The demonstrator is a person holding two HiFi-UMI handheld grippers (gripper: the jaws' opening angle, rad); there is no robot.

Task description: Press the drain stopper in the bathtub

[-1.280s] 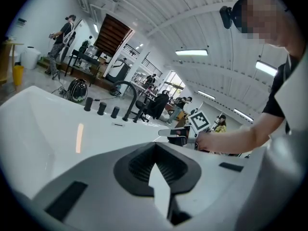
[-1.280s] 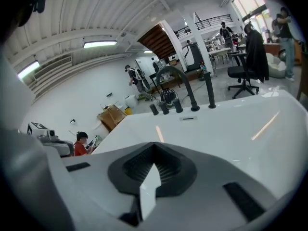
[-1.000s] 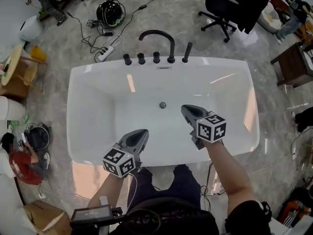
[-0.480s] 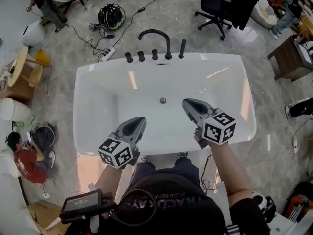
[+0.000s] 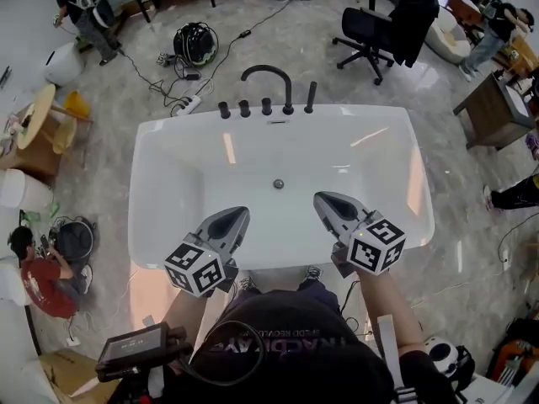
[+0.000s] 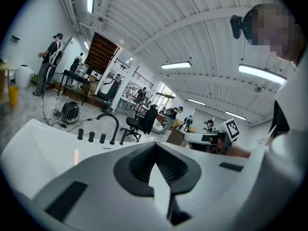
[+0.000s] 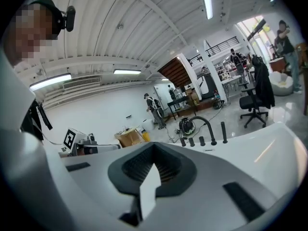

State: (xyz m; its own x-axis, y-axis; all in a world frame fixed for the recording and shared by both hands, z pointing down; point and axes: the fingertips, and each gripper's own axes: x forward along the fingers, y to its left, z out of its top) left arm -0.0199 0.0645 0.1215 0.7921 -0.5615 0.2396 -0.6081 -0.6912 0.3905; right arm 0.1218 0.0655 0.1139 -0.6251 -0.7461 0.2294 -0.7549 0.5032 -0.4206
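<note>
Drain stopper, set in the floor of the bathtub.
It is found ahead of the fingertips, between them and well apart from both. Left gripper and right gripper are held over the near rim, each clenched on nothing.

We see bright, even light from long ceiling lamps. It leaves streaks of glare on the white bathtub and the glossy floor. Shadows are faint. Both gripper views bend hard toward dark round edges, and what lies closest looks soft.
</note>
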